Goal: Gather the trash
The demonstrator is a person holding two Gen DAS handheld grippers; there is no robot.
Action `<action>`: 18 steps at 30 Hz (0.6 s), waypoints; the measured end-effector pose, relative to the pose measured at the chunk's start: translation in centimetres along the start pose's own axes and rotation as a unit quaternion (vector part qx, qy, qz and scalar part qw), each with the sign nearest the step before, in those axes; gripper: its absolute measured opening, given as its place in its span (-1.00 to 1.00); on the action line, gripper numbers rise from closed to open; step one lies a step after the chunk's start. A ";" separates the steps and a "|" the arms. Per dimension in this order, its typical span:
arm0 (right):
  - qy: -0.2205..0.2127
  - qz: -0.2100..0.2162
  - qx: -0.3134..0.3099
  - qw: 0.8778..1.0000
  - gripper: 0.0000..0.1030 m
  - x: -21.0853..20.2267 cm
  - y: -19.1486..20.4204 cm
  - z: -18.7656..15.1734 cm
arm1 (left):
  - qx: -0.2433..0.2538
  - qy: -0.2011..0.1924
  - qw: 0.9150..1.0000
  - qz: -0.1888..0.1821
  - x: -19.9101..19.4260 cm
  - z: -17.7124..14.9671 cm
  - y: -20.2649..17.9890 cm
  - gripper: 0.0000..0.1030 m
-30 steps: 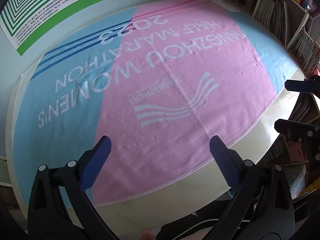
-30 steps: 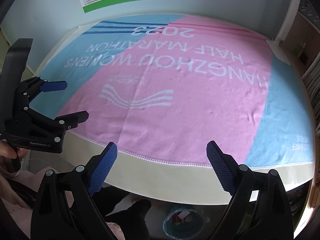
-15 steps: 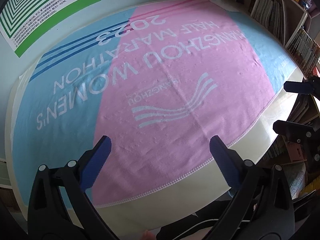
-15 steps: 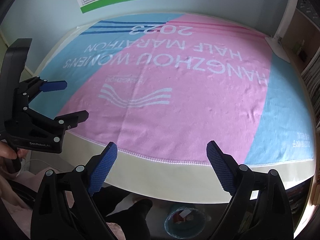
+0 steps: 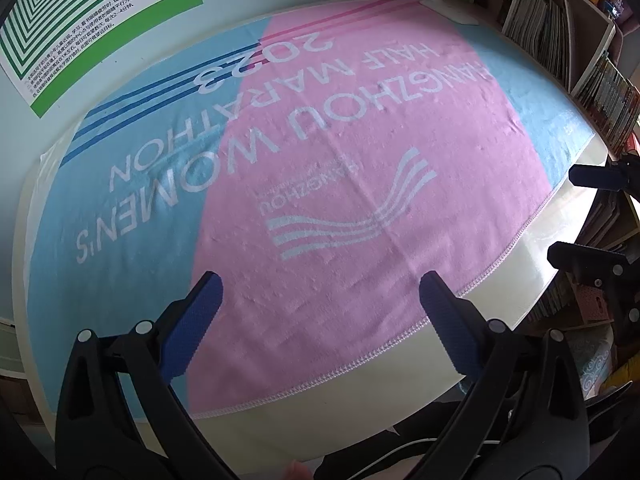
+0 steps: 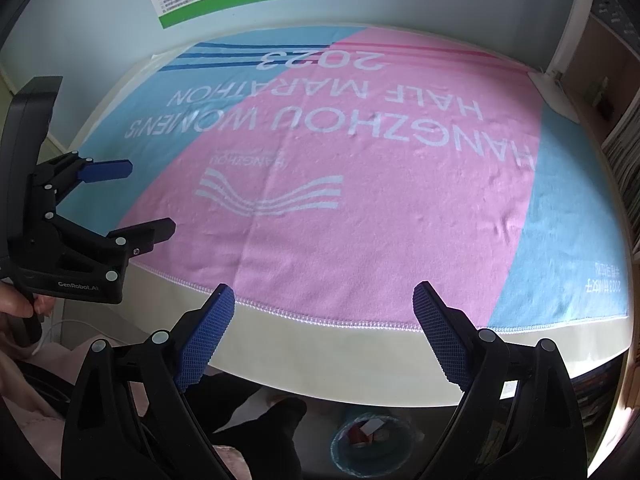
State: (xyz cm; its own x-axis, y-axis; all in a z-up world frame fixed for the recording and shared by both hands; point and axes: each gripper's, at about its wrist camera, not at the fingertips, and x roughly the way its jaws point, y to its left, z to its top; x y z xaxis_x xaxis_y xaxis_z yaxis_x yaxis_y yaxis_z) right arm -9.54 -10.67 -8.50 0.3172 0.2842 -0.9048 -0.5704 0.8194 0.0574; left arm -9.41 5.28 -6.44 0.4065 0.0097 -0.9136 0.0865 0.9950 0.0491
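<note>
A pink and light-blue towel (image 5: 320, 152) with white marathon lettering covers the cream table (image 5: 360, 376); no loose trash shows on it in either view. My left gripper (image 5: 318, 284) hovers open over the towel's near edge with nothing between its blue pads. My right gripper (image 6: 324, 296) is open too, above the table's front edge (image 6: 340, 352). Below that edge, on the floor, stands a teal waste bin (image 6: 374, 442) with scraps of paper inside. Each gripper shows in the other's view: the left gripper (image 6: 136, 200) at the left, the right gripper (image 5: 576, 216) at the far right.
A green and white poster (image 5: 92, 12) hangs on the wall behind the table. Bookshelves (image 5: 560, 40) full of books line the right side. A white lamp base (image 6: 554, 92) sits at the table's far right corner. The person's hand (image 6: 20, 308) and dark-clad legs (image 6: 256, 420) are below.
Both grippers have shifted only slightly over the towel; they stay open and hold nothing.
</note>
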 end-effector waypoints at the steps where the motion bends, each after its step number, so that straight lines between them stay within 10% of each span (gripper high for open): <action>1: 0.000 0.000 0.000 1.000 0.75 0.0 0.0 0.0 | 0.000 0.000 1.000 -0.001 0.0 0.0 0.0 0.87; 18: 0.001 -0.001 0.003 1.000 0.75 -0.1 -0.1 0.2 | 0.001 -0.002 1.000 0.000 0.0 0.2 0.1 0.87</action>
State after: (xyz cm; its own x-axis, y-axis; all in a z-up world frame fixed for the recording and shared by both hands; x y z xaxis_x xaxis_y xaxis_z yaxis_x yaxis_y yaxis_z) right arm -9.37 -10.65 -8.37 0.3161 0.2821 -0.9058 -0.5656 0.8226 0.0589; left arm -9.22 5.38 -6.34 0.4100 0.0094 -0.9120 0.0888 0.9948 0.0502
